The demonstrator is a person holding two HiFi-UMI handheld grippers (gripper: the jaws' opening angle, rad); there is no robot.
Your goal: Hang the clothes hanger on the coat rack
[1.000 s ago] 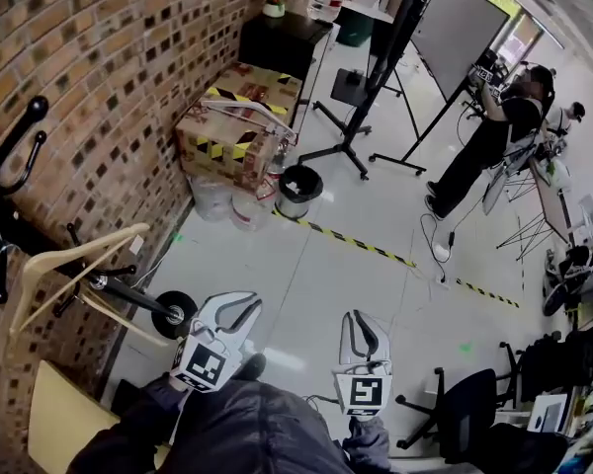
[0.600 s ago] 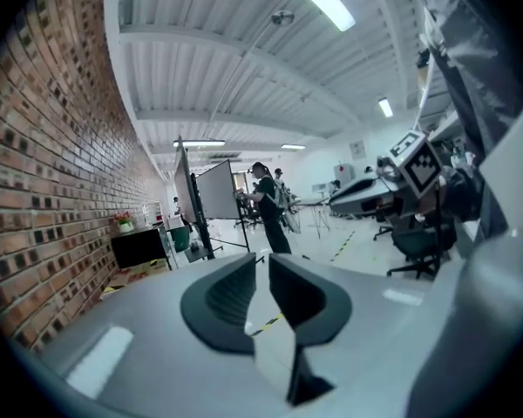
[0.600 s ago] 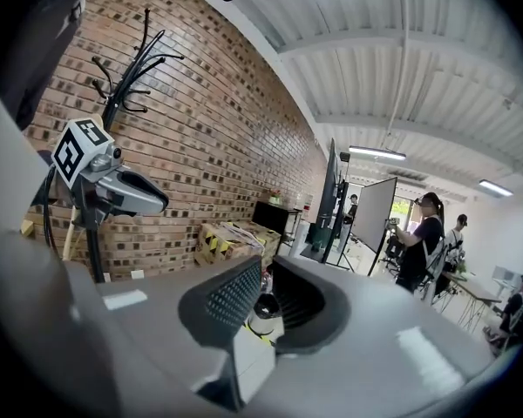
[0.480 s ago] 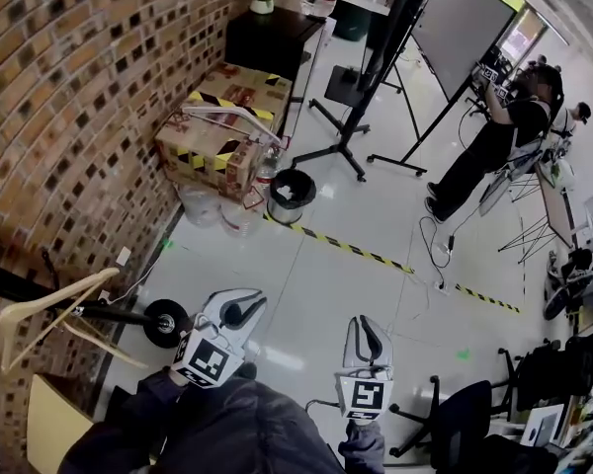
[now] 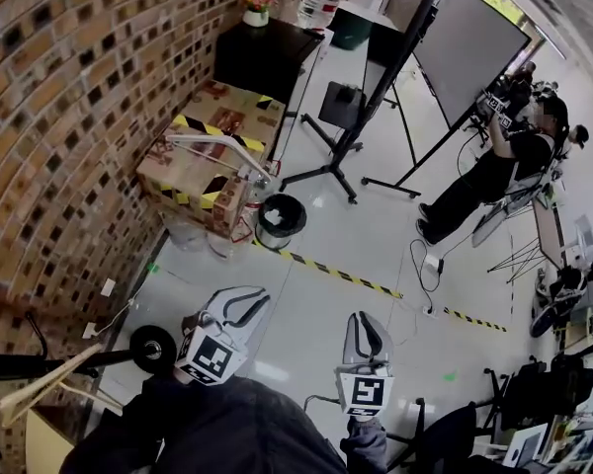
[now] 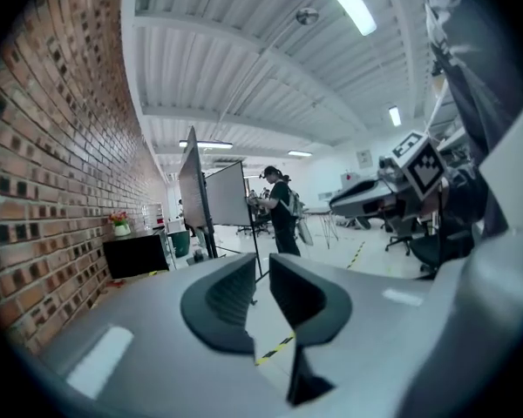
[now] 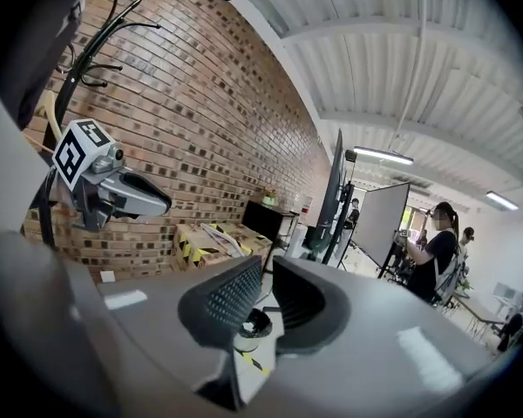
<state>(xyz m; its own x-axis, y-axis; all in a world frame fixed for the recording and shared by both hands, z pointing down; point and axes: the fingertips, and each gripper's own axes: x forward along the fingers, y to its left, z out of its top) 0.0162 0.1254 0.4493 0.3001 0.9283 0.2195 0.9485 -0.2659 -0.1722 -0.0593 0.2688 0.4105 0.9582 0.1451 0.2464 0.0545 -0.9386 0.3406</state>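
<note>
Rough brick wall [image 5: 59, 117] is running along the left, meeting a glossy white floor [image 5: 316, 235] crossed by one yellow-and-black tape line [image 5: 326, 270]. One taped cardboard box [image 5: 203, 161] and one round black bin [image 5: 280, 215] are standing near the wall. One pale wooden hanger [image 5: 42, 391] is lying across the thin black pole of the single coat rack [image 5: 40, 364] at lower left. The left hand-held gripper [image 5: 257, 301] and the right hand-held gripper [image 5: 361, 318] are pointing forward, each with its jaws drawn together on nothing.

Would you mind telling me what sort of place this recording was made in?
Probably an open lab or studio workspace: a brick wall, yellow-black floor tape, a whiteboard on a stand and office chairs.
</note>
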